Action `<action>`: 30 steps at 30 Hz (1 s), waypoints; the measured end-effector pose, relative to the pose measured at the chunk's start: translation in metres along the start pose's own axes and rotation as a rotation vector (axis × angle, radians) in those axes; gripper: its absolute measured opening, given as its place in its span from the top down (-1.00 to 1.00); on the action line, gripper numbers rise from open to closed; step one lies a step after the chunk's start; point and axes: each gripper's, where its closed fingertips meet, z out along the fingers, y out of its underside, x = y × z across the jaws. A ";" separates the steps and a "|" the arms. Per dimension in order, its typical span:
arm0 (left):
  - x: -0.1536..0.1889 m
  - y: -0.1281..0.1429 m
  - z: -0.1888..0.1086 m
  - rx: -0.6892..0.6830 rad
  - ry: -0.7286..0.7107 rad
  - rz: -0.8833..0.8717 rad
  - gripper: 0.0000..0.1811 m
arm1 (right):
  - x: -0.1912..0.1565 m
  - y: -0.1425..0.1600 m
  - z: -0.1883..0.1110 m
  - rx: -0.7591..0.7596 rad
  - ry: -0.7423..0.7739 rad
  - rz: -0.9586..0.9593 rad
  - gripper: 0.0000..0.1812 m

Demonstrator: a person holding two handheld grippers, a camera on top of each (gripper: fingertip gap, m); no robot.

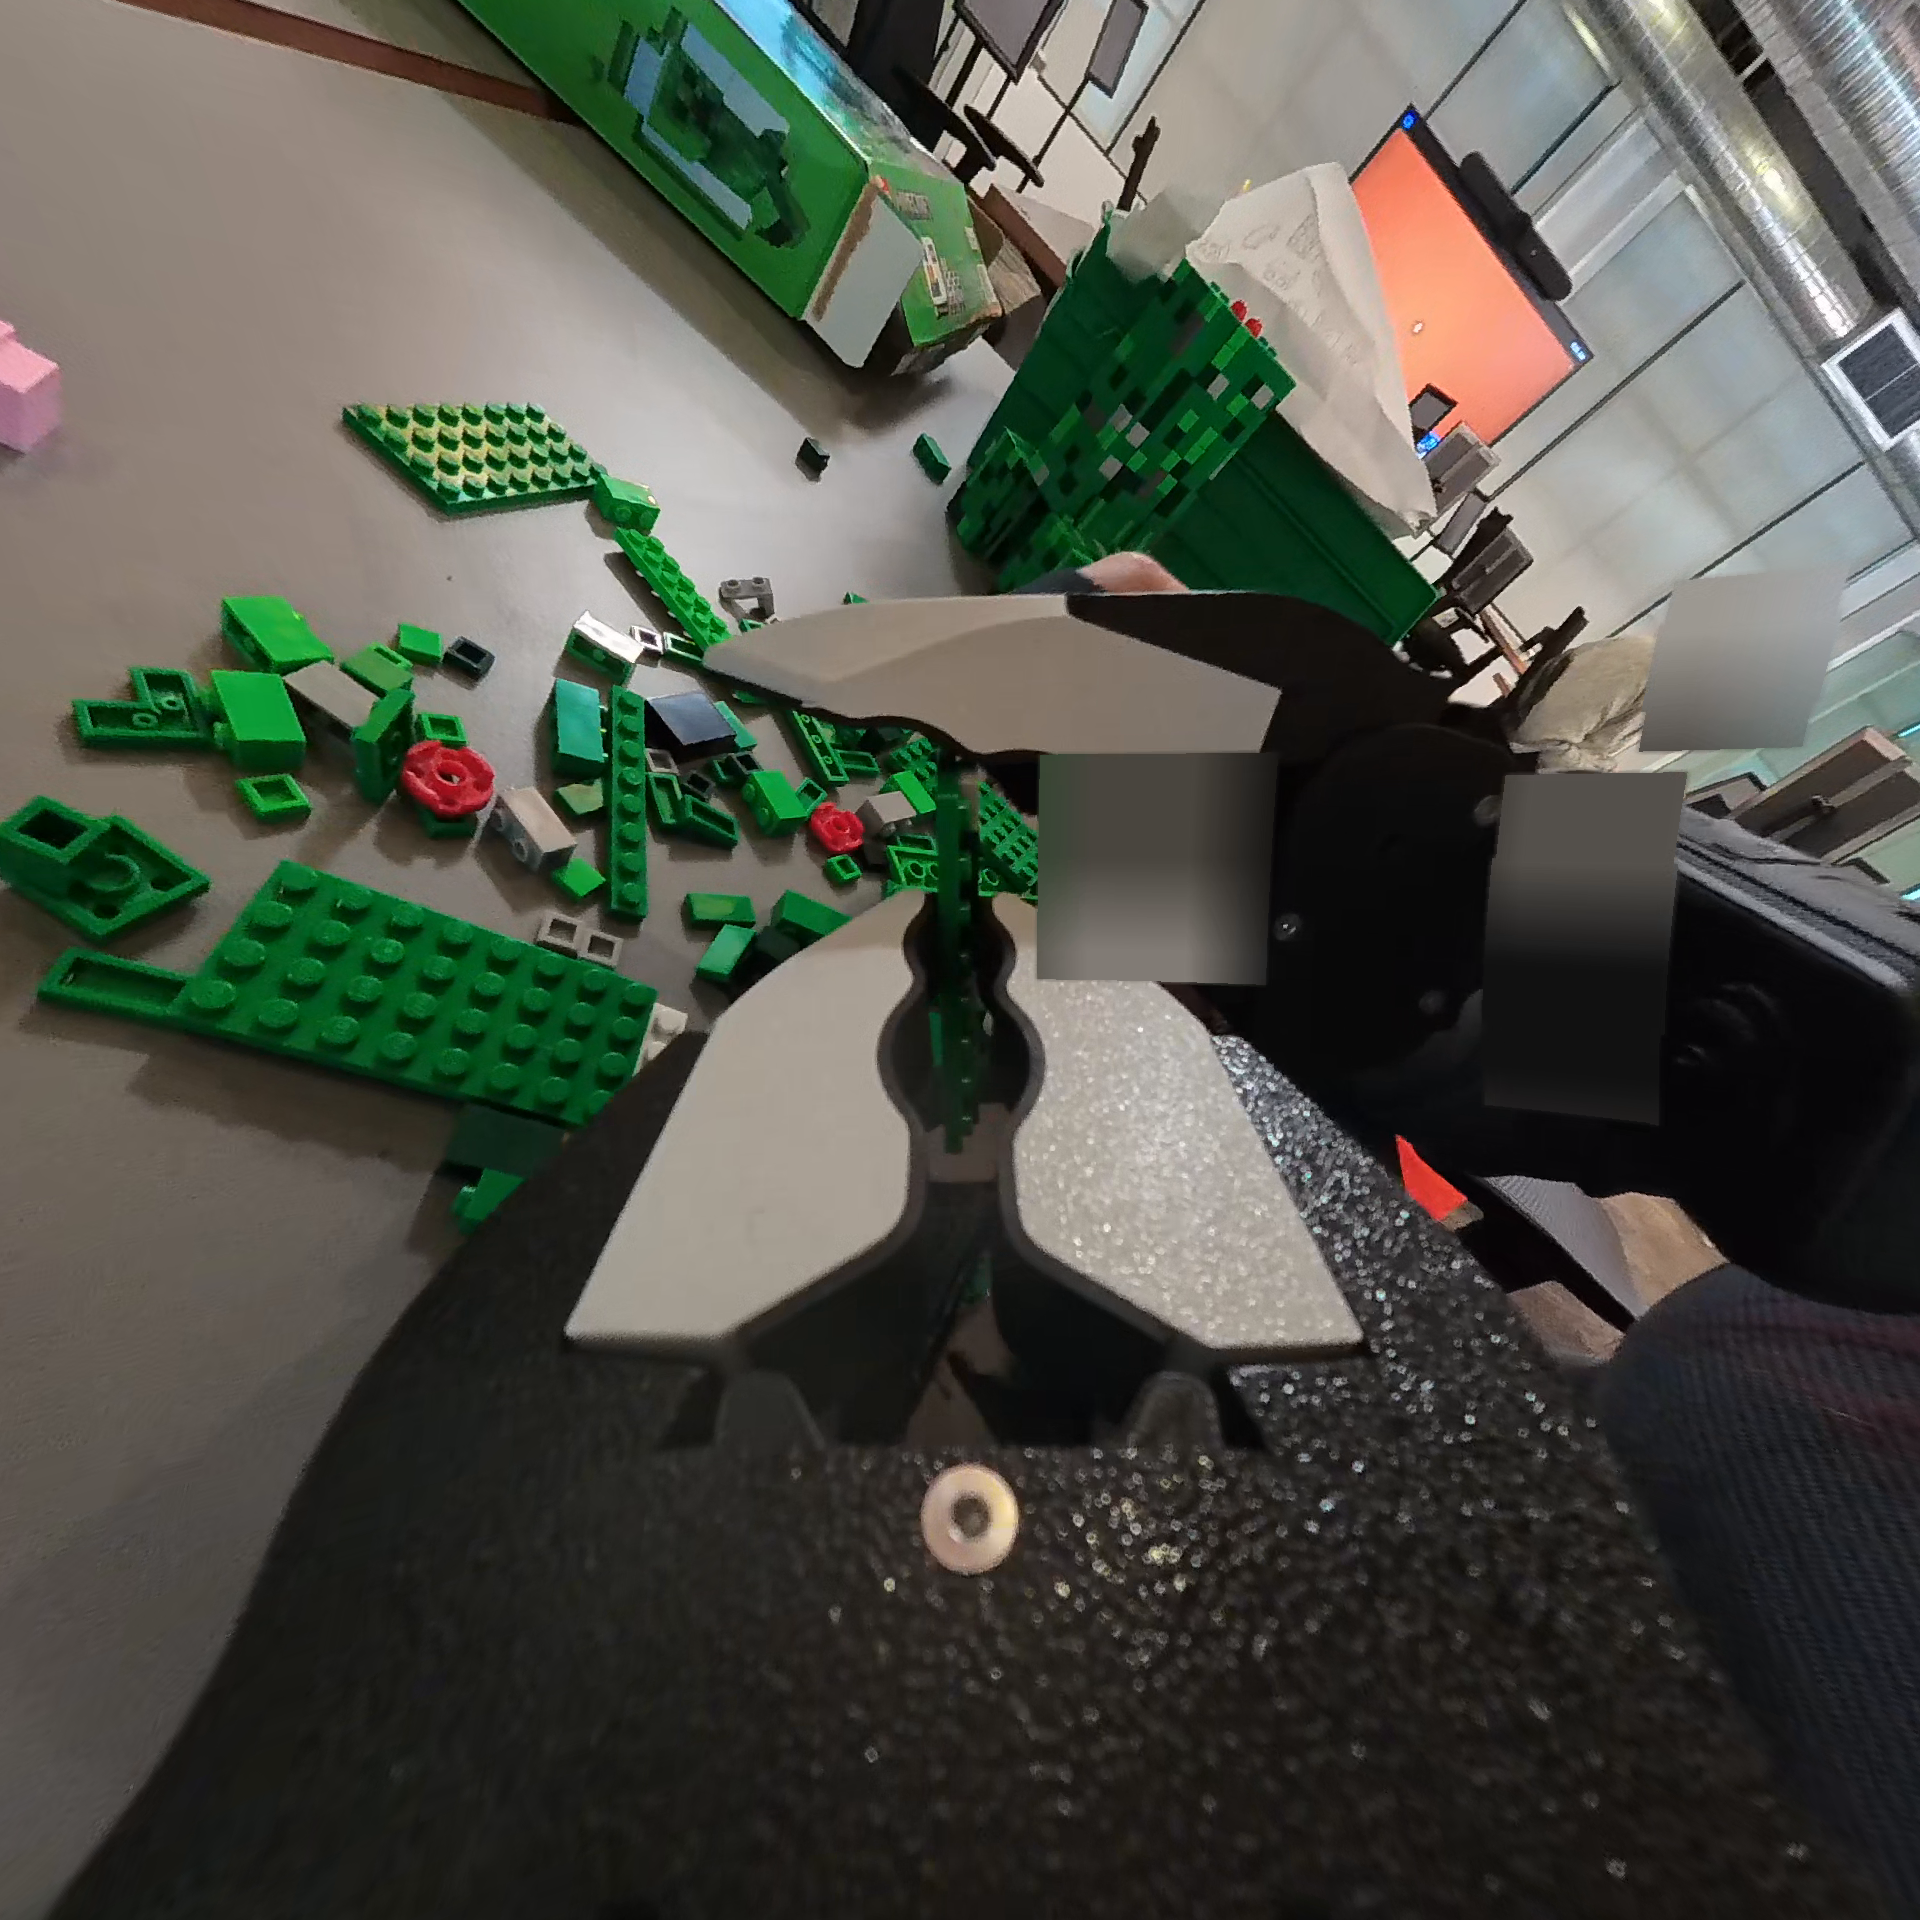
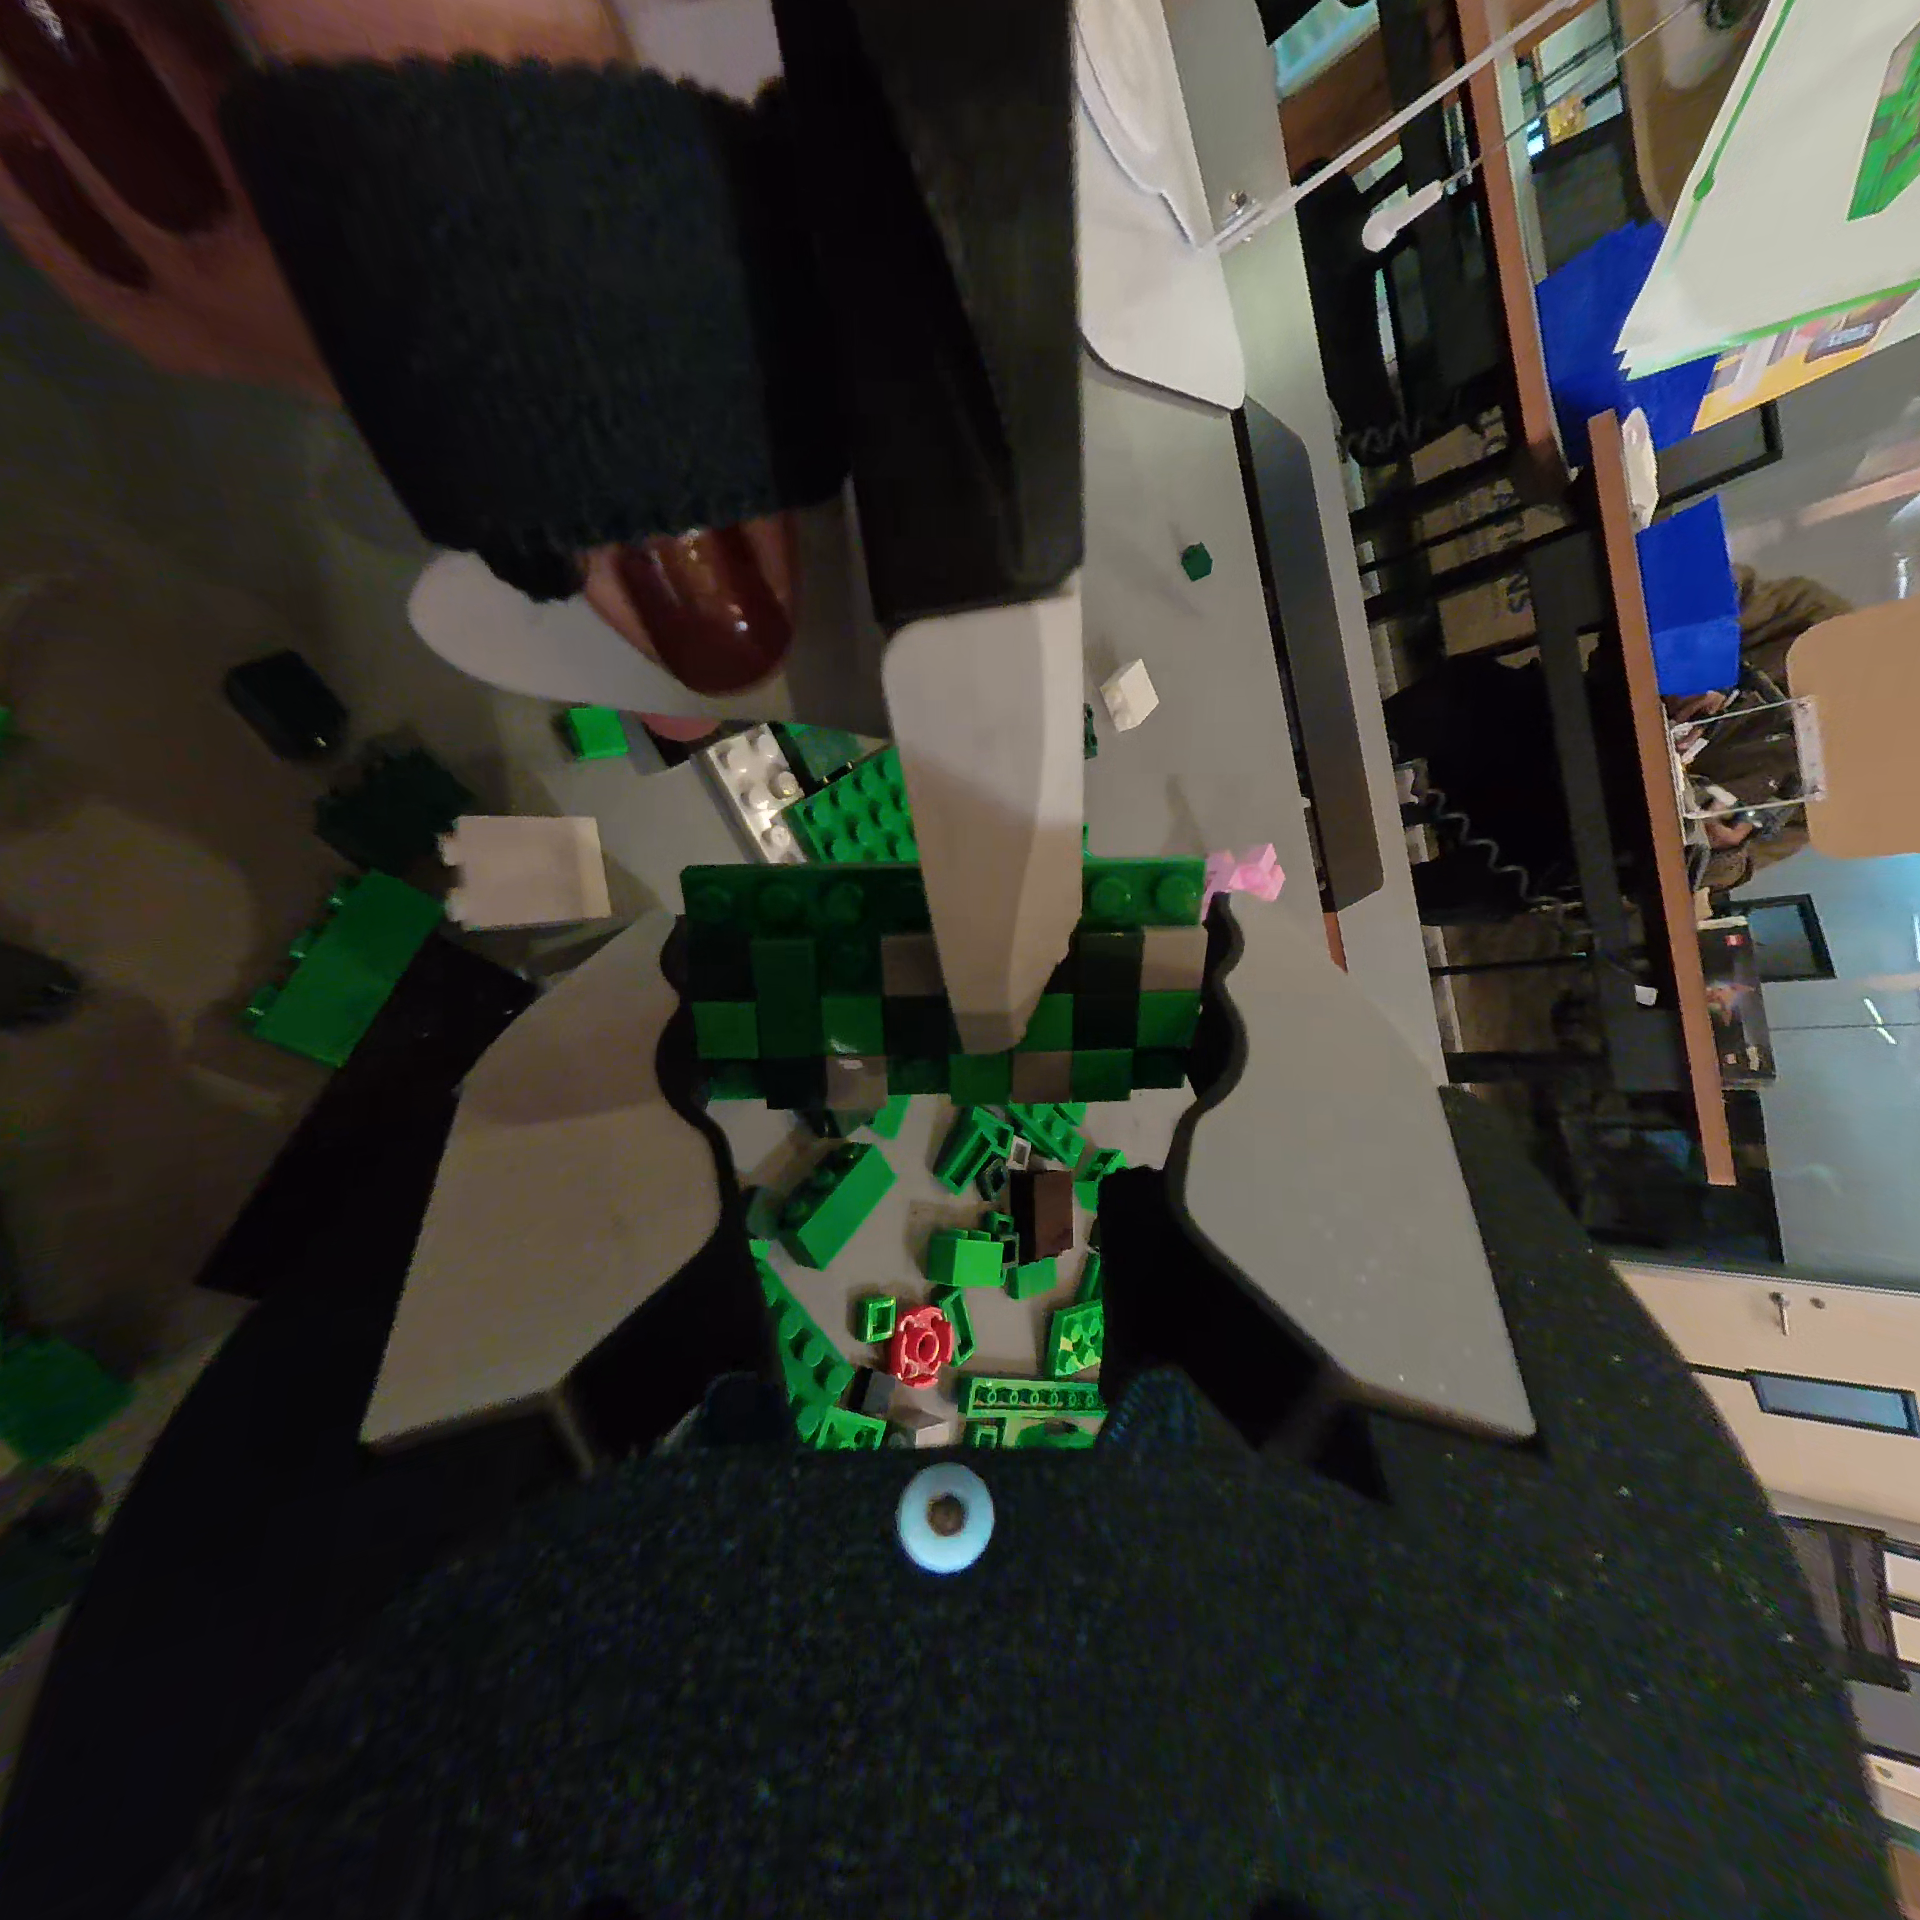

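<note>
We hold one flat checkered green-and-black brick panel with both grippers: our right gripper is closed across its width, our left gripper is pinching it edge-on, above loose green bricks on the grey table

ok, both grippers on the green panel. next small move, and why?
Probably open the left gripper slightly and back it off. The right gripper clamps the panel across its width, so it looks able to carry it alone. The left pinches the same panel edge-on, and its finger covers the panel's middle. Loose bricks lie beneath, so keep it level.
</note>
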 end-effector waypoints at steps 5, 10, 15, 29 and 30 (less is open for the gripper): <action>0.000 0.000 0.000 -0.002 -0.008 0.020 0.93 | 0.000 -0.001 0.000 0.002 0.005 0.004 -0.01; 0.001 0.000 0.000 -0.003 -0.024 0.067 0.93 | 0.000 0.000 0.000 0.002 0.001 0.012 -0.02; 0.002 -0.001 0.002 0.017 -0.008 0.058 0.93 | 0.002 0.003 -0.001 -0.012 0.009 -0.016 -0.02; 0.005 -0.006 0.002 0.063 0.060 -0.087 0.91 | 0.007 -0.001 -0.001 -0.046 0.105 -0.201 -0.01; 0.005 -0.006 0.002 0.068 0.062 -0.099 0.91 | 0.008 -0.002 -0.001 -0.049 0.115 -0.210 -0.01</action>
